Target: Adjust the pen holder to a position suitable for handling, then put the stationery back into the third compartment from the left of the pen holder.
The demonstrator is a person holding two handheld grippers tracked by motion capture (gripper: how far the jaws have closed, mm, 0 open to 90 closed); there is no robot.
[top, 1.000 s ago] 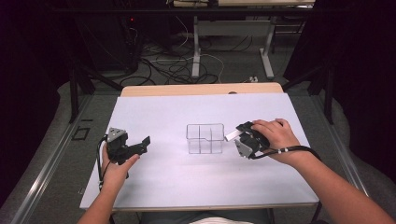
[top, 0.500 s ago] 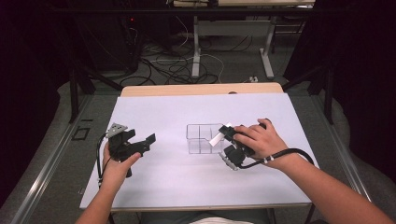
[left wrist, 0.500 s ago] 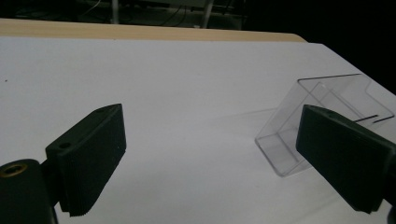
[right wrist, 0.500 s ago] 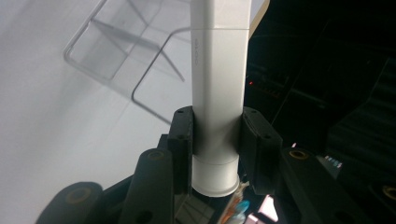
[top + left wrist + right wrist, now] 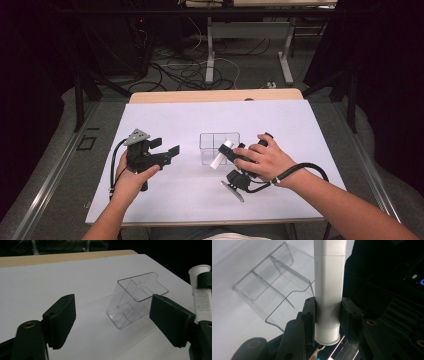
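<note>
Gripping a white tube between its two black jaws, our right gripper is clenched on the tube's lower part, near the flared end. In the right gripper view the tube runs up between the jaws, and the clear plastic organizer sits just beside it, to its left. From the high view we see the tube tilted, its upper end at the organizer's near right corner; whether tube and organizer touch, we cannot tell. The organizer stands near the middle of the counter, a clear open-topped box split by thin inner walls into compartments. Our right hand wraps the gripper from above, with a black cable looping off beside the wrist.

Farther out, our left gripper is held by the left hand well apart from the organizer, on the counter's left side. Its jaws are released, spread wide with nothing between them. In the left gripper view we look between those jaws at the organizer, and the tube stands at the right edge, printed text along its side. The counter is covered with a plain pale sheet, with a wooden edge showing along its far side.
</note>
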